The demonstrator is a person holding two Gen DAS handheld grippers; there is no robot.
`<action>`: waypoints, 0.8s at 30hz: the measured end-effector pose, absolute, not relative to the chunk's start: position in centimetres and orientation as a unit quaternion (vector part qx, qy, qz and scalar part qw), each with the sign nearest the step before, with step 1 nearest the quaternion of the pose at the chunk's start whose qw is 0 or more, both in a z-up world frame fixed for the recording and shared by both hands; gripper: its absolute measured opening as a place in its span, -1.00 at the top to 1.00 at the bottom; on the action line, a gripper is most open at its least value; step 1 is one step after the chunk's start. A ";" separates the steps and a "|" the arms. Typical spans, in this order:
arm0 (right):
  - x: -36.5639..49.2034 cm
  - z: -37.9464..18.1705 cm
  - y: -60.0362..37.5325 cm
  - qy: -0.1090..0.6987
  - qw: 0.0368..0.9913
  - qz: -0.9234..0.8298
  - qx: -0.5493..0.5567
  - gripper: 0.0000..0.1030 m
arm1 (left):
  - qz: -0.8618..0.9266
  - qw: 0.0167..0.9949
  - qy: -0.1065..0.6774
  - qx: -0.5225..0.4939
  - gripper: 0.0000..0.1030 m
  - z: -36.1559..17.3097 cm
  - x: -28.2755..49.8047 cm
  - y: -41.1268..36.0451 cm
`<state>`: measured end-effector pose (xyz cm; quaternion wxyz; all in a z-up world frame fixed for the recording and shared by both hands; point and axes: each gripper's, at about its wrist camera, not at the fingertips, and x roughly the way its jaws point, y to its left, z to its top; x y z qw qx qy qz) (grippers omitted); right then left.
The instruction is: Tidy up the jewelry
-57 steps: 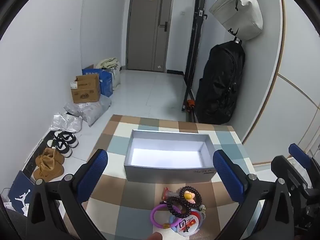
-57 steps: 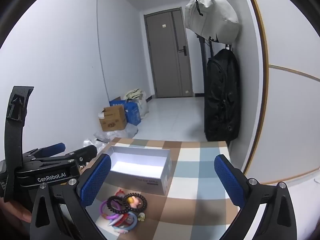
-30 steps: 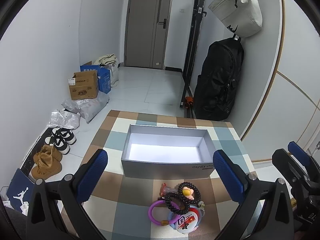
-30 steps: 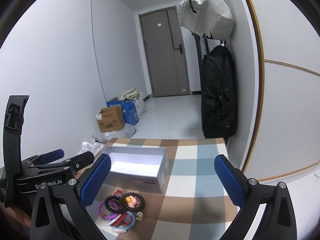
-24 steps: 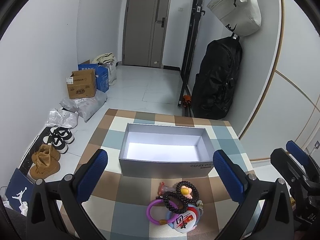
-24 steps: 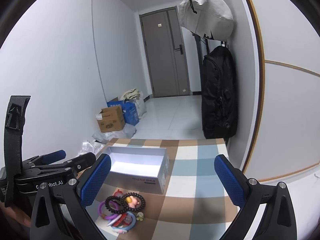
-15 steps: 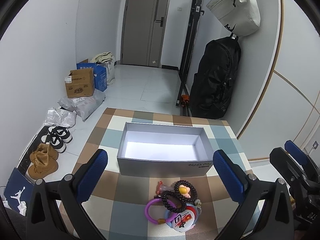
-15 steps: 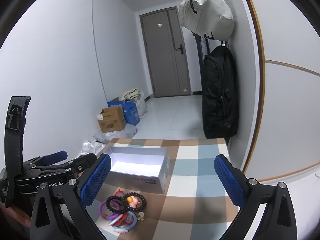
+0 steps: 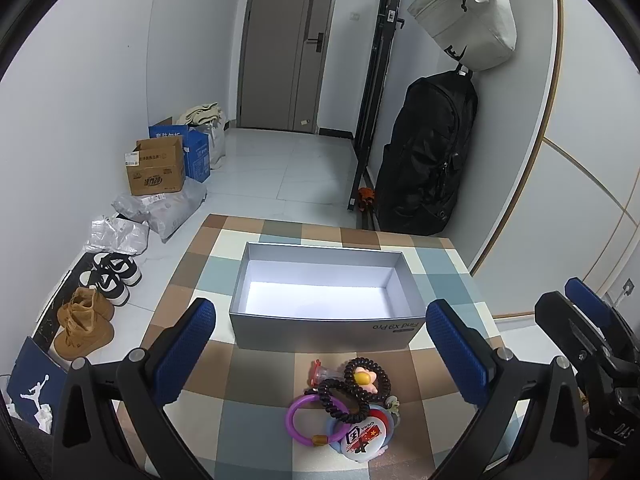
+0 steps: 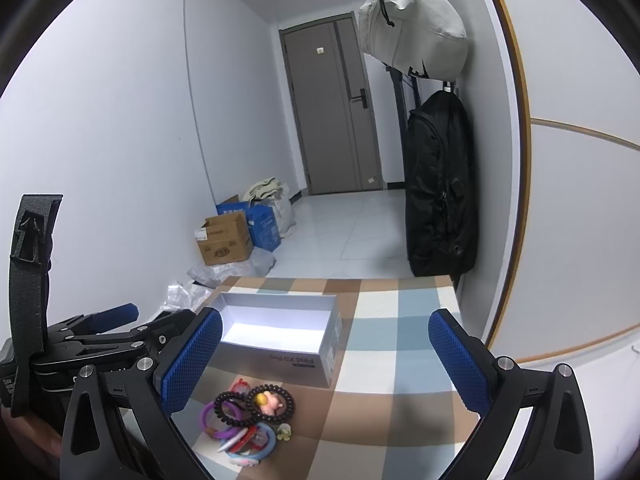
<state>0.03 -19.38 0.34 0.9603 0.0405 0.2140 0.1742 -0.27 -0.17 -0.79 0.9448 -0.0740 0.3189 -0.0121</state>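
Observation:
A small pile of jewelry point(image 9: 347, 408) lies on the checked tablecloth: black coil hair ties, a purple ring point(image 9: 303, 420), a round badge point(image 9: 360, 436) and a pink charm. It also shows in the right wrist view point(image 10: 250, 420). Behind it stands an open grey box point(image 9: 326, 322), empty, also in the right wrist view point(image 10: 280, 356). My left gripper point(image 9: 320, 344) is open and empty, above and just short of the pile. My right gripper point(image 10: 326, 364) is open and empty, to the right of the left one.
The checked table point(image 9: 224, 376) ends at its far edge near a black backpack point(image 9: 428, 156) against the right wall. On the floor at left are shoes point(image 9: 86, 320), cardboard boxes point(image 9: 156, 168) and bags. A grey bag point(image 9: 464, 20) hangs above.
Both grippers have drawn back and risen slightly; the box and the pile sit a little further up in the left wrist view. Nothing was grasped or moved.

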 end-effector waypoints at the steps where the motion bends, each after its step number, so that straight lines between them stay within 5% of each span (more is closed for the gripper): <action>1: 0.0 0.4 -19.4 0.214 0.960 0.175 0.041 -1.00 | -0.013 0.945 0.319 -0.074 -0.98 -0.8 -0.3 -0.2; 24: 0.6 0.1 -19.5 0.225 0.958 0.174 0.044 -1.00 | -0.034 0.933 0.346 -0.097 -0.98 -1.2 0.5 0.3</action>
